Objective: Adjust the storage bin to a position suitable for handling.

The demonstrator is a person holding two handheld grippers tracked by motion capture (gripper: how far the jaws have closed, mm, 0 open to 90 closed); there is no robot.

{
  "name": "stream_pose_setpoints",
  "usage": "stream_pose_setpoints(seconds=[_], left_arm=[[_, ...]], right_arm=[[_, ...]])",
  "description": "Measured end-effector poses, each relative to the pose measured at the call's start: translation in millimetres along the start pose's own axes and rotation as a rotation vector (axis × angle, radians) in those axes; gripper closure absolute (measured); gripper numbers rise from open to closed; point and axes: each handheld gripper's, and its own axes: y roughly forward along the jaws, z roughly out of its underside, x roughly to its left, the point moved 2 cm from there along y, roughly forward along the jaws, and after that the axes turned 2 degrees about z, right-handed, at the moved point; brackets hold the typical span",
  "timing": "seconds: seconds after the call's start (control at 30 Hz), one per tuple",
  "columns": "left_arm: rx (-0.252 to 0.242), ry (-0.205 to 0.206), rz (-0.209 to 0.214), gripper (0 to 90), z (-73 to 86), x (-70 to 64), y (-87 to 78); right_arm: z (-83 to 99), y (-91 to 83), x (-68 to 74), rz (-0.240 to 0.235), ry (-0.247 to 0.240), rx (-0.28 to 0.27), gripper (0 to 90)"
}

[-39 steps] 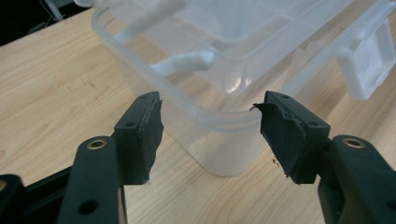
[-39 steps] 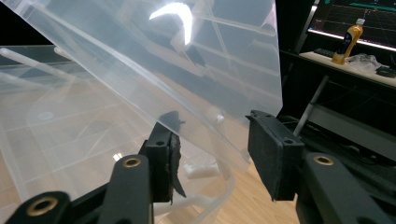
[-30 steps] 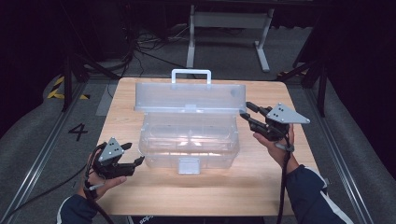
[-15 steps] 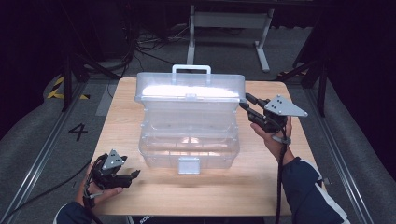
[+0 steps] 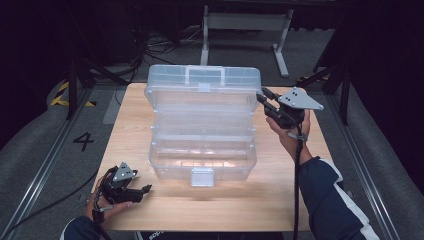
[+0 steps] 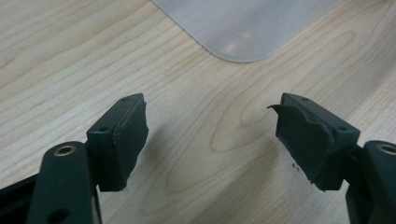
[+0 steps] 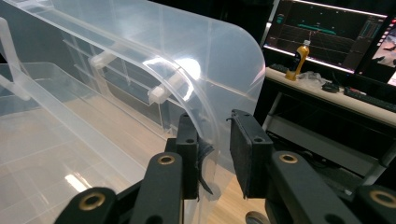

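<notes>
A clear plastic storage box (image 5: 202,155) stands in the middle of the wooden table (image 5: 280,200), with its white latch (image 5: 202,176) facing the person. Its hinged lid (image 5: 202,85) is raised almost upright at the back. My right gripper (image 5: 261,96) is shut on the lid's right edge; in the right gripper view the lid's curved rim (image 7: 205,84) runs between the jaws of that gripper (image 7: 215,140). My left gripper (image 5: 145,192) rests low at the table's front left and is open. In the left gripper view this gripper (image 6: 212,135) has only bare wood between its jaws, and a box corner (image 6: 243,28) lies just ahead.
A metal stand (image 5: 240,20) and cables lie on the floor behind the table. A painted "4" (image 5: 83,141) marks the floor at the left. Beyond the lid there is a desk with monitors and a yellow bottle (image 7: 299,58).
The right gripper has swung the lid up from half open to nearly upright. The left gripper has drawn back towards the table's front left corner.
</notes>
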Motion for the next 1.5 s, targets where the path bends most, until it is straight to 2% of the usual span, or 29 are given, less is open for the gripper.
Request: stream_pose_setpoints(seconds=[0.13,0.53,0.8,1.33,1.5], left_arm=[[0.0,-0.018,0.016,25.1,1.2,-0.6,2.8],[-0.017,-0.01,0.017,23.9,3.2,1.0,3.4],[-0.037,-0.003,0.021,23.4,4.2,1.7,4.4],[-0.043,-0.017,0.012,20.7,4.3,1.6,5.7],[-0.042,-0.014,0.012,20.4,4.2,1.9,5.6]], right_arm=[[-1.5,3.3,-2.0,0.014,0.001,-0.004,77.0],[-9.9,15.2,-4.3,0.074,-0.035,0.019,81.7],[-13.1,24.2,-7.9,0.099,-0.022,0.026,83.9],[-18.3,38.5,-19.3,0.07,0.0,0.063,84.2],[-18.8,44.0,-24.0,0.062,-0.006,0.072,84.1]])
